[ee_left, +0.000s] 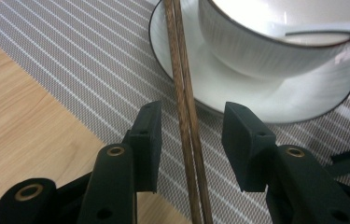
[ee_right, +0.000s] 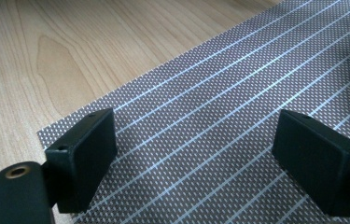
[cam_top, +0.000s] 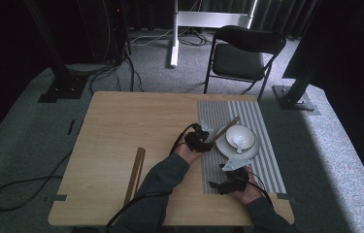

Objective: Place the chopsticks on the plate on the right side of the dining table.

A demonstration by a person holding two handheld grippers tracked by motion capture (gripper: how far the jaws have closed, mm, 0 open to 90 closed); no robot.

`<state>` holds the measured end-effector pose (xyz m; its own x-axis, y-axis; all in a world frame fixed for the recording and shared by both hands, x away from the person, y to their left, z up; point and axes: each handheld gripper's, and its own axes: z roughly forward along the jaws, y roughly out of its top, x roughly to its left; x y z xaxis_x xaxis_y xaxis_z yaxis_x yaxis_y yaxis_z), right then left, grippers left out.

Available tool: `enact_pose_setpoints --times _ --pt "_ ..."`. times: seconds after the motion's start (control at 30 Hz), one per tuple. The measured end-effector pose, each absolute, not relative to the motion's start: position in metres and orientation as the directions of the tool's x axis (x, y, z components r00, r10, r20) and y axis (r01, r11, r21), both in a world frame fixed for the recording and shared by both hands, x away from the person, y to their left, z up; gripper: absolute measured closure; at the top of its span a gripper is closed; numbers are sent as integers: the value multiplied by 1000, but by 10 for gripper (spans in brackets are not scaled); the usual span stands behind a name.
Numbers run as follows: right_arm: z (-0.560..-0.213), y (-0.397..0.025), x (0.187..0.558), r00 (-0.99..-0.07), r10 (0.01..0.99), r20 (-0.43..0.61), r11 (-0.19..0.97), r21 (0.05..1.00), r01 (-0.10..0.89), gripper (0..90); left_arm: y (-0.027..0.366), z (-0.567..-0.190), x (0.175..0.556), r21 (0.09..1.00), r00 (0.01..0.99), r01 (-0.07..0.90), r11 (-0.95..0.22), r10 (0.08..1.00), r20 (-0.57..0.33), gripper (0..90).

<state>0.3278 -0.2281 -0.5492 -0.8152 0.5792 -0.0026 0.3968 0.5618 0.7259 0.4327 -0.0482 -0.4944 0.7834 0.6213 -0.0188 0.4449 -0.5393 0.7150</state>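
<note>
The left half of the surface (cam_top: 121, 126) is free, except a second chopstick pair (cam_top: 135, 174) near the front. On the striped mat (cam_top: 267, 145), plate (cam_top: 223, 145), bowl (cam_top: 240, 137) and leaning chopsticks (cam_top: 225, 127) block the middle.

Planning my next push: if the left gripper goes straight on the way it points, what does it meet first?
Likely the white plate: its rim lies just ahead of the open left gripper, with the chopsticks running between the jaws. The bowl sits beyond; depth is uncertain.

Brown chopsticks (ee_left: 185, 107) aslant against plate rim (ee_left: 163, 60)
</note>
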Motion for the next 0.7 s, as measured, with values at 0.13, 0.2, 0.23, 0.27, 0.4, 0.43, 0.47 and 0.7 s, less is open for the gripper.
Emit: enact_pose_setpoints --times 0.13,0.2,0.23,0.27,0.4,0.43,0.47,0.7 --pt "-549 -228 328 -816 579 -3 562 726 396 128 -46 -497 428 709 785 439 -551 620 -5 579" --pt "-549 -228 328 -816 578 -5 564 725 395 128 -45 -498 426 706 786 437 -557 618 1 578" --pt "-549 -228 328 -816 579 -4 563 725 396 128 -45 -499 425 703 787 437 -560 617 2 577" --pt "-549 -228 328 -816 578 -4 563 725 396 128 -45 -500 424 699 790 435 -567 613 6 578" --pt "-549 -228 328 -816 579 -5 564 725 395 128 -45 -505 421 689 792 433 -582 610 17 578" --pt "-549 -228 328 -816 579 -5 564 725 395 128 -45 -506 421 689 792 435 -580 611 15 578" --pt "-549 -228 328 -816 579 -5 564 725 395 128 -45 -507 421 687 791 435 -583 611 18 580" --pt "-549 -228 327 -815 579 -11 566 726 392 127 -47 -509 423 678 794 430 -596 608 31 675"
